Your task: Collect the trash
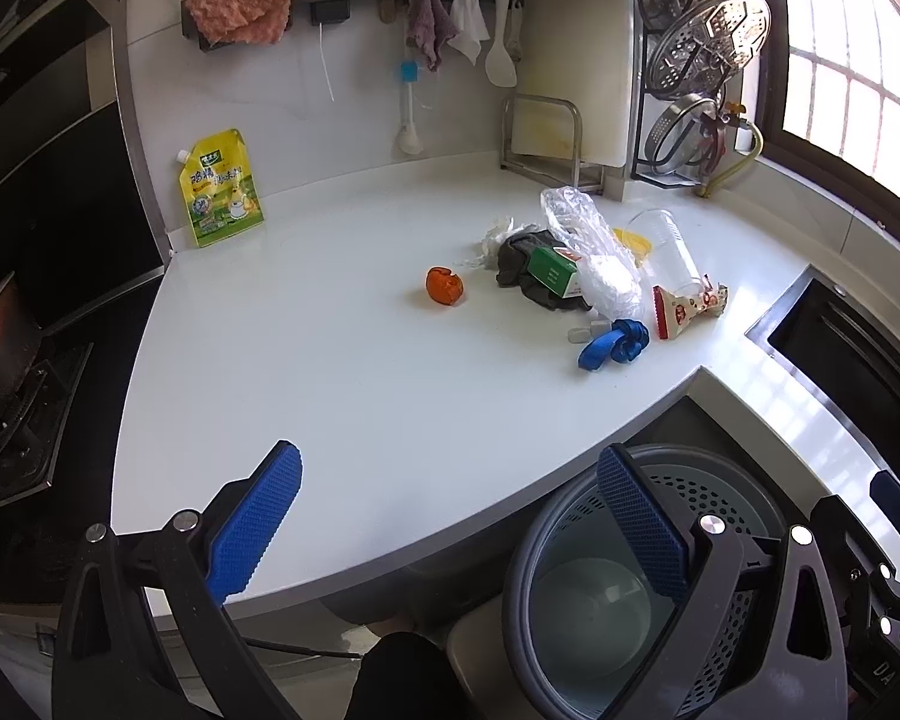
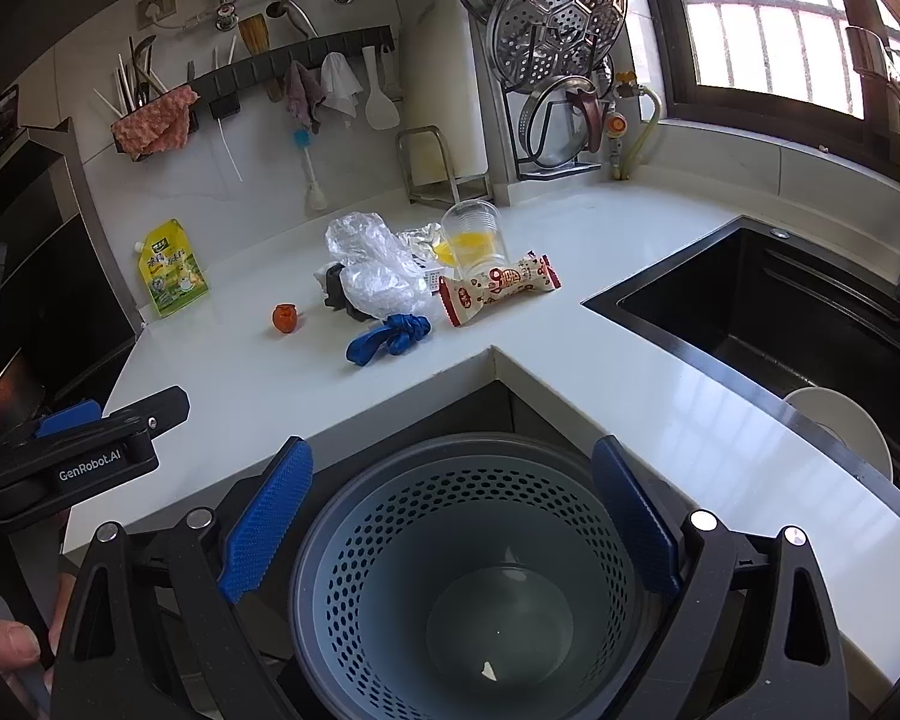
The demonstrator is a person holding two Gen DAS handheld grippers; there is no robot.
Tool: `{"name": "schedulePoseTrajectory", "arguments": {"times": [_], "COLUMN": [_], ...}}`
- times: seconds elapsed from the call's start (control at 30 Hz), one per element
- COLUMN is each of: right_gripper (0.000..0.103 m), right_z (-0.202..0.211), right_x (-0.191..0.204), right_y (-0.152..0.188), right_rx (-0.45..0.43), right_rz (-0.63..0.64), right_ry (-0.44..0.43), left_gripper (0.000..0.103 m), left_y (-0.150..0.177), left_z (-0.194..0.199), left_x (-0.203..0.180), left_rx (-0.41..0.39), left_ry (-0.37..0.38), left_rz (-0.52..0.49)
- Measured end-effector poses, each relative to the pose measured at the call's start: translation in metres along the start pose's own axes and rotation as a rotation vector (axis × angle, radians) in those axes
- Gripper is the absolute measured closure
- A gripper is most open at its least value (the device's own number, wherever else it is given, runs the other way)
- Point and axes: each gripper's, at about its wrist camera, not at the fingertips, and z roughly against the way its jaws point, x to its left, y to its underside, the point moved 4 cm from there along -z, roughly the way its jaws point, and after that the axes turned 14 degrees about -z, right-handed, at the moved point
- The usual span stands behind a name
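With both my grippers, left (image 1: 450,525) and right (image 2: 453,519), spread wide and empty, the grey perforated plastic bin (image 2: 468,576) holds almost nothing, and the trash pile (image 1: 582,276) waits uncollected on the white countertop (image 1: 330,360).

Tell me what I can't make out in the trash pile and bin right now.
- Dark cloth: both views, mostly buried under the clear plastic bag.
- Green box: hidden by the bag in the right wrist view.
- Bin: the speck on its floor is too small to identify; the left gripper covers part of it.
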Motion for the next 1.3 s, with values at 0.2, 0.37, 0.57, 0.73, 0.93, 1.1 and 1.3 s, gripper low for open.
{"name": "schedulePoseTrajectory", "arguments": {"times": [0.2, 0.37, 0.57, 0.73, 0.93, 1.1, 1.3], "right_gripper": [0.013, 0.013, 0.013, 0.013, 0.013, 0.013, 0.013], "right_z": [0.002, 0.002, 0.0, -0.001, -0.004, -0.006, -0.012], "right_x": [-0.001, -0.001, -0.001, -0.003, -0.005, -0.005, -0.009], "right_y": [-0.002, -0.002, -0.003, -0.003, -0.002, -0.001, 0.001], "right_rx": [-0.003, -0.005, 0.004, 0.006, 0.012, 0.016, 0.022], "right_rz": [0.003, 0.001, 0.003, -0.001, -0.01, -0.012, -0.018], "right_ry": [-0.007, -0.013, -0.017, -0.019, -0.019, -0.019, -0.017], "left_gripper": [0.006, 0.006, 0.006, 0.006, 0.006, 0.006, 0.006], "left_y": [-0.001, -0.003, -0.003, -0.003, -0.003, -0.002, 0.001], "left_z": [0.002, 0.001, 0.0, -0.002, -0.003, -0.006, -0.012], "left_x": [0.001, -0.002, -0.007, -0.011, -0.014, -0.014, -0.016], "left_rx": [-0.003, 0.004, 0.007, 0.014, 0.019, 0.026, 0.033], "left_ry": [-0.004, -0.003, -0.005, -0.002, -0.004, -0.005, -0.005], "left_rz": [0.007, -0.004, -0.013, -0.015, -0.019, -0.019, -0.023]}}
